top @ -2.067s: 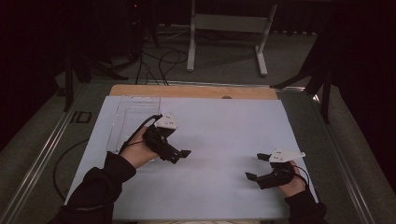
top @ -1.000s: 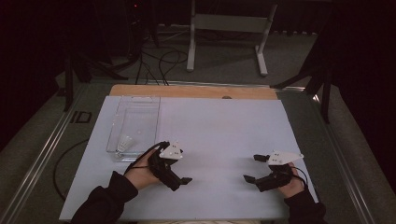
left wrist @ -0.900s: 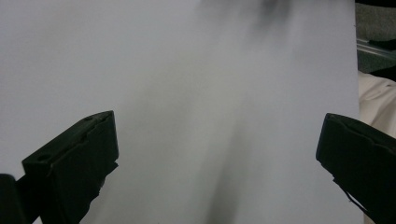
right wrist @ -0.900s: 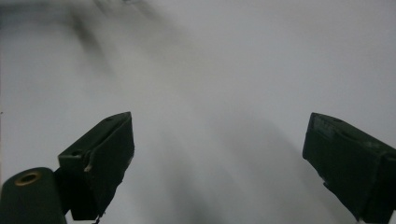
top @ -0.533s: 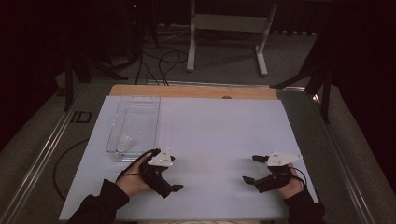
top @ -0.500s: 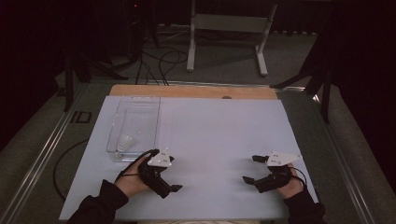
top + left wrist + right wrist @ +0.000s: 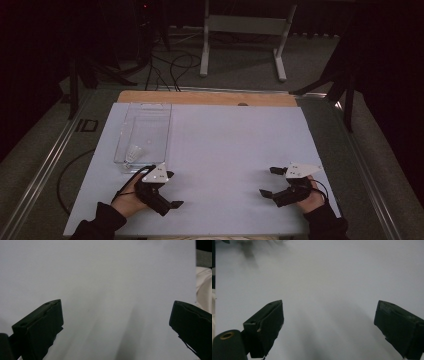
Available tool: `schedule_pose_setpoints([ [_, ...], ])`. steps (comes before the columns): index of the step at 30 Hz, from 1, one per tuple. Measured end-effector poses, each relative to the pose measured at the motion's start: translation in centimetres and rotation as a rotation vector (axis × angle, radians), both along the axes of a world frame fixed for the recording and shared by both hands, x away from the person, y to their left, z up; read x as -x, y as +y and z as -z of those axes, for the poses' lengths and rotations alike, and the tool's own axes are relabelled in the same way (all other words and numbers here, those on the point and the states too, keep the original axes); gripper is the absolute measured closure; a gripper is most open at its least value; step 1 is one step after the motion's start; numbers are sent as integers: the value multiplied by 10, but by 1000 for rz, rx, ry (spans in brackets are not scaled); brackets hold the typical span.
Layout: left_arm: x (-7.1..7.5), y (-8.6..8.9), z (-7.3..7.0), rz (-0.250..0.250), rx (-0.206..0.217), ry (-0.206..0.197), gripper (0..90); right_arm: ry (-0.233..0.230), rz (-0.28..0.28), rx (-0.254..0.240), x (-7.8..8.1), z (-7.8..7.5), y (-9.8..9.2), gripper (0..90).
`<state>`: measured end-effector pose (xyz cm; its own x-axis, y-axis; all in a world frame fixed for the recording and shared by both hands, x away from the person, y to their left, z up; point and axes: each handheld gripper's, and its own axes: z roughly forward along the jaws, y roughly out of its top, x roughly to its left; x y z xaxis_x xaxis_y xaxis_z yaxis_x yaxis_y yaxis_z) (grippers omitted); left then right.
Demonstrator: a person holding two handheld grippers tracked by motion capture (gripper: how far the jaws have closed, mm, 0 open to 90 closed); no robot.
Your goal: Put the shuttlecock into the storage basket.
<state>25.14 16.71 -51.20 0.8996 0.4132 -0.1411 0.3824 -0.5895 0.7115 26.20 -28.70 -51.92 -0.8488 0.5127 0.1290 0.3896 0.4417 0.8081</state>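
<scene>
A clear plastic tray [image 7: 150, 106] lies on the left part of the white sheet [image 7: 230, 145]. A small white ribbed object [image 7: 133, 152] rests at the tray's near end. My left gripper [image 7: 174, 189] is just in front of the tray's near right corner, open and holding nothing. My right gripper [image 7: 267, 181] rests open near the sheet's front right, also holding nothing. In the left gripper view the left gripper [image 7: 116, 322] has its jaws spread wide over bare sheet. The right gripper [image 7: 328, 322] shows the same in the right gripper view.
A wooden strip [image 7: 210, 98] runs along the sheet's far edge. Grey padded borders [image 7: 60, 150] flank the table. On the floor beyond stand a white stand [image 7: 242, 30] and dark cables [image 7: 170, 65]. The sheet's near edge runs close to both hands.
My left gripper has drawn back from beside the tray toward the near edge. The white object has come into sight in the tray. The right gripper has barely moved.
</scene>
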Motion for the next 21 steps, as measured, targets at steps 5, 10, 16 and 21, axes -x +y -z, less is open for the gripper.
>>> schedule_pose_setpoints([
  [5, 3, 12, 5, -37, 29, 13, 1, -5, 0, 10, 0, 1, 0, 91],
  [10, 7, 26, 8, -76, 31, 18, 1, -8, 0, 7, 0, 1, 0, 91],
  [16, 12, 37, 12, -132, 30, 11, 1, -10, 3, 14, 0, 1, 0, 90],
  [21, 13, 41, 12, -160, 54, 13, 1, -13, 7, 7, 0, 2, -2, 91],
])
